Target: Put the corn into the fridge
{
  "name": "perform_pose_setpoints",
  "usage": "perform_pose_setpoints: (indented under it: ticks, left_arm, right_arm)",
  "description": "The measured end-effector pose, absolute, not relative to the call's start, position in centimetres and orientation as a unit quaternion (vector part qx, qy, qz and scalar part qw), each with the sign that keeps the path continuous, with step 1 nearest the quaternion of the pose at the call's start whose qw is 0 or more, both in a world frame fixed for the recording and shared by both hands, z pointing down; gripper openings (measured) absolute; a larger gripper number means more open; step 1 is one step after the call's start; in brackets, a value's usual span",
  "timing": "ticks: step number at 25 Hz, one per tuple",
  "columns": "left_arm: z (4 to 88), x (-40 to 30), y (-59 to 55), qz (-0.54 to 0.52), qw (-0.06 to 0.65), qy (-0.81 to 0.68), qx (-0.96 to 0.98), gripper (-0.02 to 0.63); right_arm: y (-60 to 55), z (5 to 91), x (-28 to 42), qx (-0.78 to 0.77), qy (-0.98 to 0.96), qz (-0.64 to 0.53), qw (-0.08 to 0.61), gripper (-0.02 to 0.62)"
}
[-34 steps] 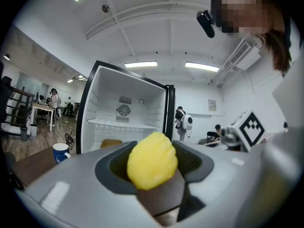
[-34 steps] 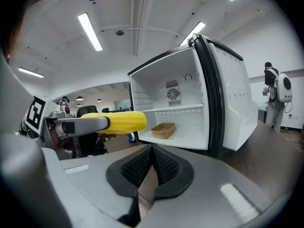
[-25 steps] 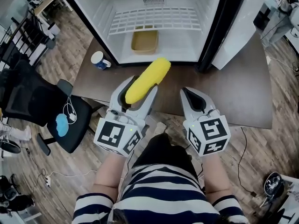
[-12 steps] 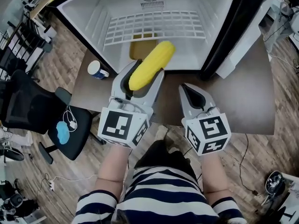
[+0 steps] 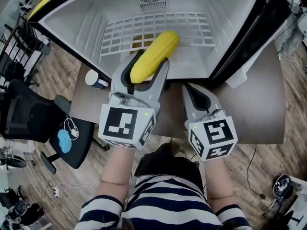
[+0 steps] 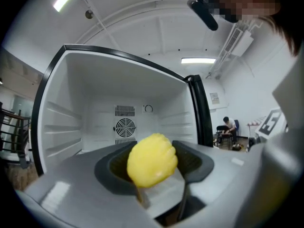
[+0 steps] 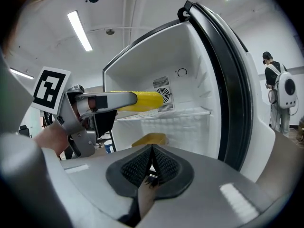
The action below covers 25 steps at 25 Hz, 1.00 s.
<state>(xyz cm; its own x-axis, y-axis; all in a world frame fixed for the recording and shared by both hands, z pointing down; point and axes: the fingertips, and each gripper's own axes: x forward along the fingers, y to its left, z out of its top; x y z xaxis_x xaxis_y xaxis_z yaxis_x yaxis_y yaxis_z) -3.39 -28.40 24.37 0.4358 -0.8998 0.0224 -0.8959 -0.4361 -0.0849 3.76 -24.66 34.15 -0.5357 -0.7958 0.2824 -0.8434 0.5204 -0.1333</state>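
One corn (image 5: 152, 56) in play, bright yellow, and the left tool (image 5: 147, 66) has it: the jaws are clamped on its near end, while the far end pokes out toward the open fridge (image 5: 230, 30). In the right gripper view the tip sits just above the wire shelf (image 5: 192, 25), about at its front edge, and we can't see it touching anything. So we'd call this roughly halfway. The corn is lifted and at the fridge mouth, but it's not yet laid down and not yet released. The right tool (image 5: 191, 91) hangs beside the left one, its jaws pressed together with nothing between them. Count with us: one corn, two tools, one fridge, one wire shelf, one yellow dish (image 7: 149, 139) under that shelf, one blue-and-white cup (image 5: 94, 79) on the brown counter (image 5: 254, 109), and one black office chair (image 5: 29, 119) off to the left.
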Motion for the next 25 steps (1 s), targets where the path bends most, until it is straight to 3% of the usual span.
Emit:
perform_pose_setpoints:
  ticks: [25]
  left_arm:
    - [25.9,-2.1,-34.5,-0.110,0.048,0.533,-0.838,0.000]
  right_arm:
    - [-28.4,37.2,3.7,0.475,-0.862,0.144,0.102,-0.009]
